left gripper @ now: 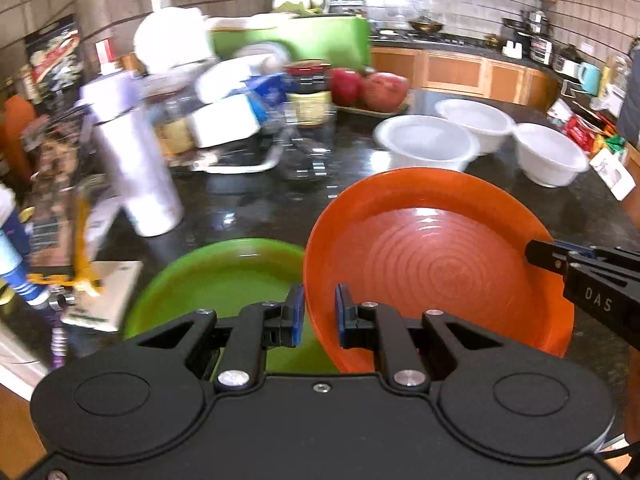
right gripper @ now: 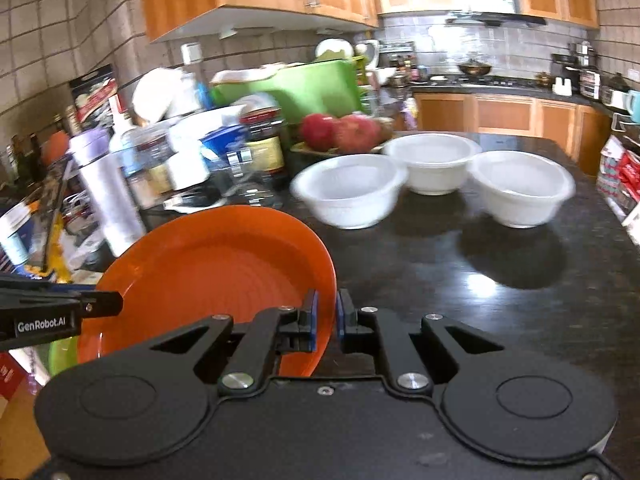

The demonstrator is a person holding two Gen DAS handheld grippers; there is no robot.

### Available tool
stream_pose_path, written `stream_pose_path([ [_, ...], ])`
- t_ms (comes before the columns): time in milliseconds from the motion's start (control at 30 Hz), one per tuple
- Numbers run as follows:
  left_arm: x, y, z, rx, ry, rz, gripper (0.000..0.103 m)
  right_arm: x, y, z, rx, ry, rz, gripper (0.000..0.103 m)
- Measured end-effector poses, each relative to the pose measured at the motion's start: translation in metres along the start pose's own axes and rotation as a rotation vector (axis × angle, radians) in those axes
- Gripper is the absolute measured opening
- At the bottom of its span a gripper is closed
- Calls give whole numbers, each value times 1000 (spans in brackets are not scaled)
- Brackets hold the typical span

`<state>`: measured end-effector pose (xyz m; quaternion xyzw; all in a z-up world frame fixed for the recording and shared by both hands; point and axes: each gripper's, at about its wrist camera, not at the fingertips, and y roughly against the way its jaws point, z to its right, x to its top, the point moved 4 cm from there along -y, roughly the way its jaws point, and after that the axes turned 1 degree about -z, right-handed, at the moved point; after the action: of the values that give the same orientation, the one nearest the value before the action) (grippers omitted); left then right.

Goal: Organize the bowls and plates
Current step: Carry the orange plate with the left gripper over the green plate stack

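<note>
An orange plate hangs tilted above the dark counter, held at two edges. My left gripper is shut on its left rim. My right gripper is shut on its right rim, and its black fingers show at the plate's right edge in the left wrist view. The same orange plate fills the lower left of the right wrist view. A green plate lies on the counter below and left of it. Three white bowls stand further back.
Clutter crowds the counter's left side: a white cylinder, jars, boxes and a green bin. A dish of red fruit sits behind the bowls. Packets line the right edge. Bare dark counter lies before the bowls.
</note>
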<state>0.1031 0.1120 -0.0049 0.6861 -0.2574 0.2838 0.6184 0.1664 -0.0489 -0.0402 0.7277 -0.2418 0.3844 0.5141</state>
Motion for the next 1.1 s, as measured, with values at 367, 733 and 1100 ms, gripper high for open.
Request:
stream_pose_path([
  [367,-18,0,-92,50,19,-8,20,-11,-24,-95,19,35,-37,12],
  [733,-20,-20,-126,-63,-5,-17,20,-20,-30,-123,-91,2,-40,12],
  [1100,-23,-22,-135,-123,-41,1,33,-23,-28,-129,-144,-18,-23,23],
])
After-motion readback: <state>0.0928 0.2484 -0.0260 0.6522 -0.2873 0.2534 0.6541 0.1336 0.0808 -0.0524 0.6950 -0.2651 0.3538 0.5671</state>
